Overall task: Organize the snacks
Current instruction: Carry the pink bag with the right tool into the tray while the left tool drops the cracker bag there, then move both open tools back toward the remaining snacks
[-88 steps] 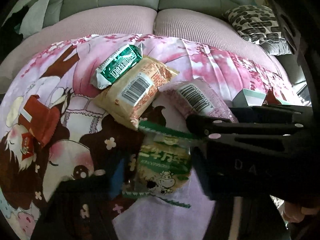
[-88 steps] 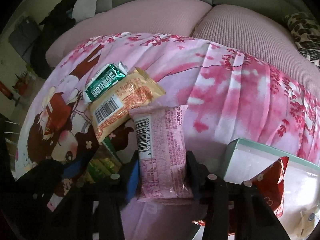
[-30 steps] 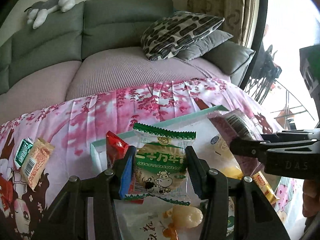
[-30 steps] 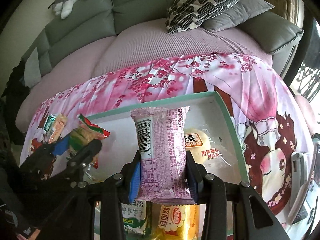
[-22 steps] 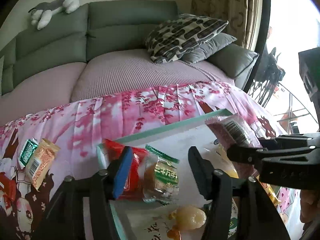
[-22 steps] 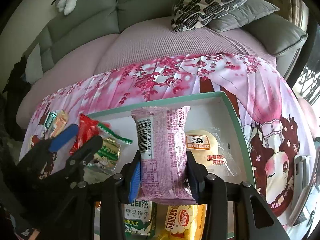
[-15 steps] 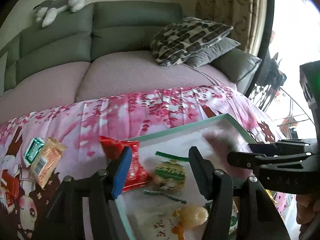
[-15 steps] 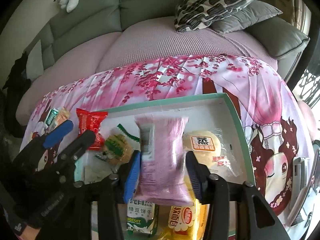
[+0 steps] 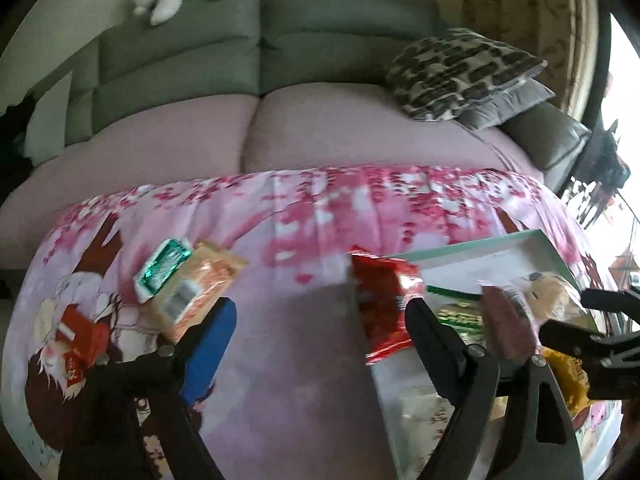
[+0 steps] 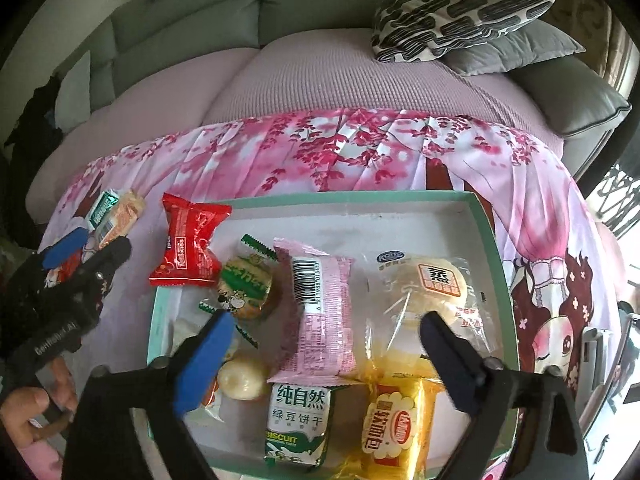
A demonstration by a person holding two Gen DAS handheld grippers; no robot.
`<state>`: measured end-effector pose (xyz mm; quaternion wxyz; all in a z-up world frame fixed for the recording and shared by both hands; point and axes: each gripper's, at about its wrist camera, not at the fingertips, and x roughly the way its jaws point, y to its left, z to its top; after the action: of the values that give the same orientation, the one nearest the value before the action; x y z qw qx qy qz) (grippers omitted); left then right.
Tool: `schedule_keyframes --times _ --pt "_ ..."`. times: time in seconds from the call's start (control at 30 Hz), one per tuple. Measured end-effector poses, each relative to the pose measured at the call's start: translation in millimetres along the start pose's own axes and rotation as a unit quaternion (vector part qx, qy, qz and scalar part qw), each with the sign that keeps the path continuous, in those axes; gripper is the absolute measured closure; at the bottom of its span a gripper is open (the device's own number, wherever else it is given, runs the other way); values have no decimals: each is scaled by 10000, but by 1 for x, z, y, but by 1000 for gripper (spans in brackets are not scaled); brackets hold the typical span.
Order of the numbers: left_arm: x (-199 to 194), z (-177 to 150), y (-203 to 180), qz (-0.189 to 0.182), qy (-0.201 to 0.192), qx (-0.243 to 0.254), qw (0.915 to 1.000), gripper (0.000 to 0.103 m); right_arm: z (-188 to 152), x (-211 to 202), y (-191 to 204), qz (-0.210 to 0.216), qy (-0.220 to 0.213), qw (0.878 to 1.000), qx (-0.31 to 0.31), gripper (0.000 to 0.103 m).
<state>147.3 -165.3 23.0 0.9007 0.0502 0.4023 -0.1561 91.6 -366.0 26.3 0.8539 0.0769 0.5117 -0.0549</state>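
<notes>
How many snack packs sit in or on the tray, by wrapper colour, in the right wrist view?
Red pack: 1
Pink pack: 1
Green-printed packs: 2
Yellow pack: 1
Clear packs: 2
Total: 7

Low in the frame the left gripper (image 9: 316,332) is opening over bare pink cloth (image 9: 280,344), green packet (image 9: 162,270) and orange packet (image 9: 196,294) at left, red packet (image 9: 382,300) on the tray (image 9: 516,242) edge at right.

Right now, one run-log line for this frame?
pink packet: lying in tray | left gripper: jaws opening, empty | right gripper: jaws opening, above packet | green and orange packets: outside tray
</notes>
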Motion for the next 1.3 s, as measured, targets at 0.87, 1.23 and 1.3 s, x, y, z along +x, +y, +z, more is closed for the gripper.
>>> schedule_keyframes --times 0.87,1.23,1.3 --pt "-57 -31 156 1477 -999 -1045 9784 4 31 -4 93 442 -352 9975 -419 0" --pt "-63 -53 217 1356 -794 -1947 9682 4 49 13 174 822 -449 9915 -901 0" --pt "-63 -56 223 1572 -755 -1931 9656 4 51 20 186 1014 -351 9906 -843 0"
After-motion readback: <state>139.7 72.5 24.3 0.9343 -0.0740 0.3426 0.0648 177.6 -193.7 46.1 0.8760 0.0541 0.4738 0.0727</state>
